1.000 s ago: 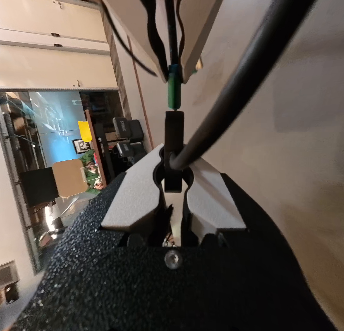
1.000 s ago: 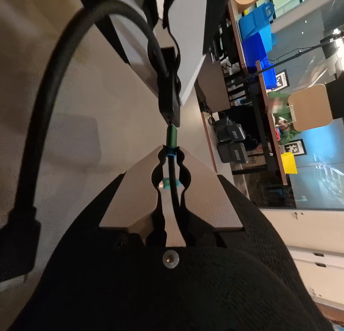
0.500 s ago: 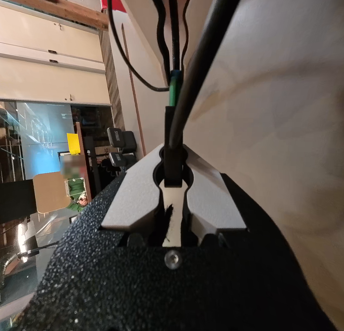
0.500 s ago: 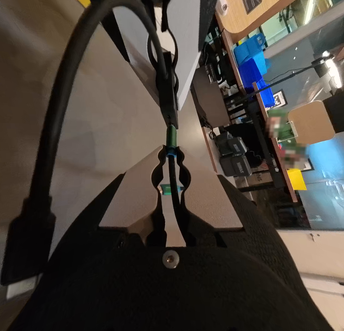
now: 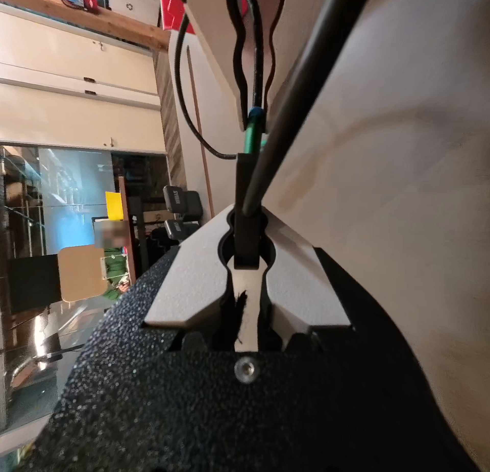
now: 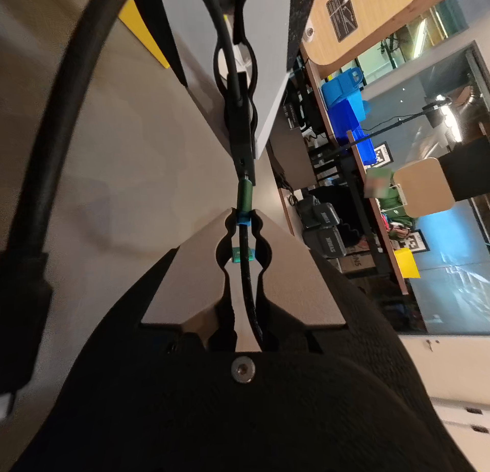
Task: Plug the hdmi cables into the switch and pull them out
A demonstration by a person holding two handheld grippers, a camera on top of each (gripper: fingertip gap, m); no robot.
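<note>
1. Pale beige surface (image 5: 371, 220) fills one side of both wrist views, which are rolled sideways. Glass-fronted room with shelving and blue bins (image 6: 344, 109) sits behind.
2. Left tool (image 5: 248, 212) is pressed together on the black switch (image 5: 245, 241), pinching its body edge-on. The switch's thick black cable (image 5: 305, 87) leaves the block and arcs away.
3. Right tool (image 6: 244, 212) is clamped on the thin black cable (image 6: 246, 273) at the blue collar just behind the green plug (image 6: 244, 196).
4. Change over the last second: both tools have rolled and tilted together, and the thick cable now crosses in front of the green plug in the left wrist view. The plug-to-switch joint looks the same, with no gap opening.
5. Plug nose touches the switch's end face. A sliver of metal shows at the joint in the right wrist view, so full seating is unclear.
6. Judgement: insertion is done or nearly done; pull-out not yet begun.
7. Plug, switch and both tools line up on one axis, tools facing each other, all held off the surface.
</note>
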